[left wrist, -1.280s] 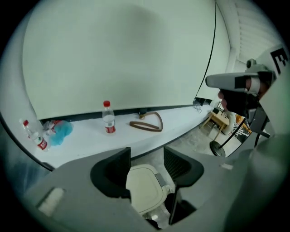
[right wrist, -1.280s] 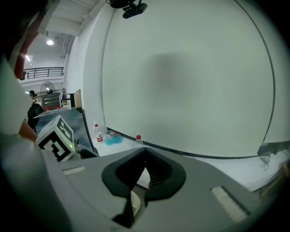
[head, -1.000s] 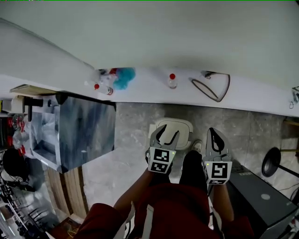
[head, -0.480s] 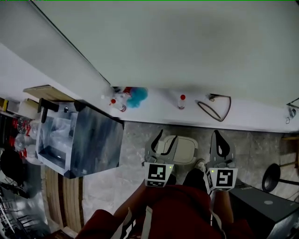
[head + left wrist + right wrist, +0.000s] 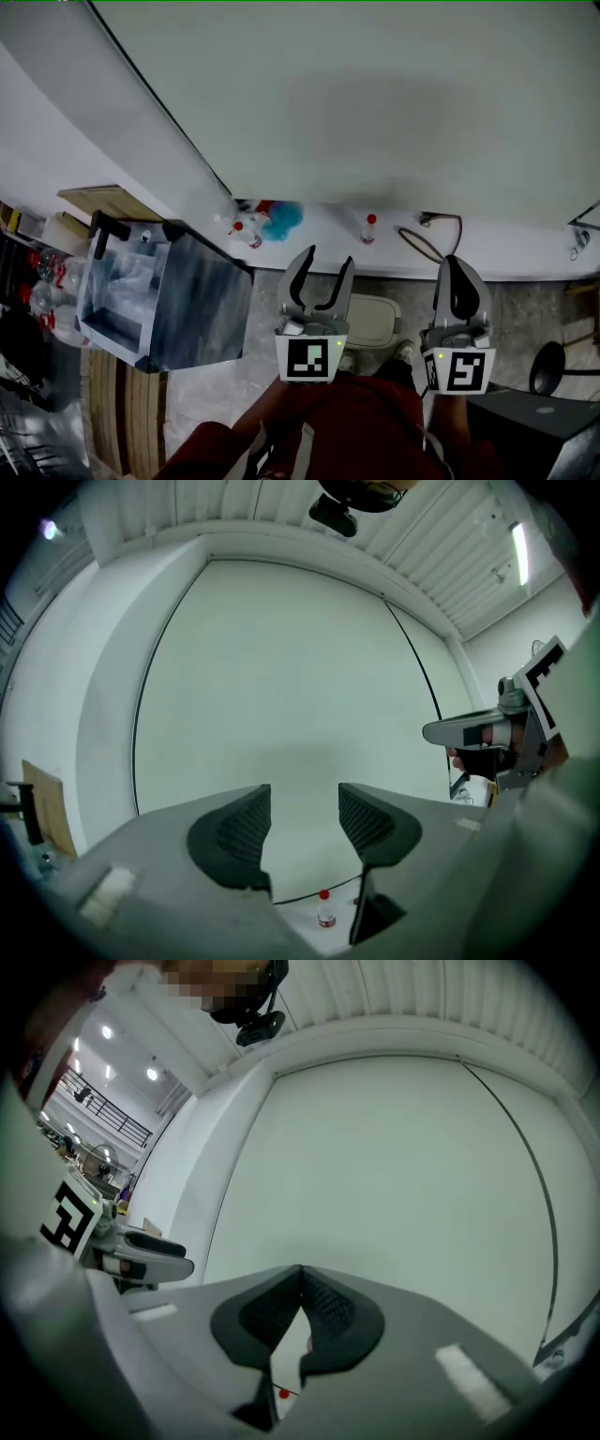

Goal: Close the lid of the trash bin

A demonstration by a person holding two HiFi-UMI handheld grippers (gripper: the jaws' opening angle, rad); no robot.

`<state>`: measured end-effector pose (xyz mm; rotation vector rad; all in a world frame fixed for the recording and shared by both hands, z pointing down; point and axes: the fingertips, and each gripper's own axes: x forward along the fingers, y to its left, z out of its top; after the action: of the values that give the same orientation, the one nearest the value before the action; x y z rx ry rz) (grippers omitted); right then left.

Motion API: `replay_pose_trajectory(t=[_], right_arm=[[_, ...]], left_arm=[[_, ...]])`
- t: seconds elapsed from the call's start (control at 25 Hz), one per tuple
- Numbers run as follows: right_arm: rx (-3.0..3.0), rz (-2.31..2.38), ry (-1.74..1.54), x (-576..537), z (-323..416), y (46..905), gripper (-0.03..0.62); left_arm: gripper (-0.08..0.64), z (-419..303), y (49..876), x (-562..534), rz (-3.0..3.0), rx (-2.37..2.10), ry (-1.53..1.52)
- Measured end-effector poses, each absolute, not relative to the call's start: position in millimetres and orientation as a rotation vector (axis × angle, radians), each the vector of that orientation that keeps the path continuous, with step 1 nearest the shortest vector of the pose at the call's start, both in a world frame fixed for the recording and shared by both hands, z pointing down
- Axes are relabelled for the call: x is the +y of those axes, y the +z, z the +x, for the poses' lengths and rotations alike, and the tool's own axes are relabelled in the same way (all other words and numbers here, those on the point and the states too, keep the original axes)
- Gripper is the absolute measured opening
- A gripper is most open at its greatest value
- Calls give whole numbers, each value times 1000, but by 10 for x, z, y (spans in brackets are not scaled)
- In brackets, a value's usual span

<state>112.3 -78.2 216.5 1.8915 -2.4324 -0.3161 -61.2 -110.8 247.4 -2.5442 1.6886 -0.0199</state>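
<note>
Judging by the layout, best to lower one tool toward the trash bin (image 5: pixel 377 319), meet the lid near its free edge, away from the hinge, and press down slowly and squarely, so as not to shove or tip the bin. Worth checking first for a lid already down: seen from above, looks flat, but cannot be read for sure.

Left tool (image 5: pixel 327 260): jaws set apart with a clear gap, nothing between them, touching nothing, aimed at the pale wall (image 5: pixel 375 112). Right tool (image 5: pixel 454 264): jaws pressed together on nothing, touching nothing, aimed at the same wall. Both held high and side by side, well above the floor (image 5: pixel 530 307).

Below and between them, near the floor's far edge, the white bin, partly hidden behind the left tool, with a shoe (image 5: pixel 403 352) just beside it. Along that far edge, a white ledge (image 5: pixel 516 262) carrying a small red-capped bottle (image 5: pixel 369 228), a blue fluffy thing (image 5: pixel 284 217) and a looped cable (image 5: pixel 436 240). Off toward the floor's left edge, a metal cabinet (image 5: pixel 187 300).
</note>
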Motion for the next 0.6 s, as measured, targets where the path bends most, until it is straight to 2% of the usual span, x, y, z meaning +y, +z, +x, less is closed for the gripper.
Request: replay_pose_trajectory(t=[0.6], right_arm=[[-2434, 1975, -363, -764, 1188, 1852, 0]], left_arm=[[211, -731, 1995, -1014, -2434, 1640, 72]])
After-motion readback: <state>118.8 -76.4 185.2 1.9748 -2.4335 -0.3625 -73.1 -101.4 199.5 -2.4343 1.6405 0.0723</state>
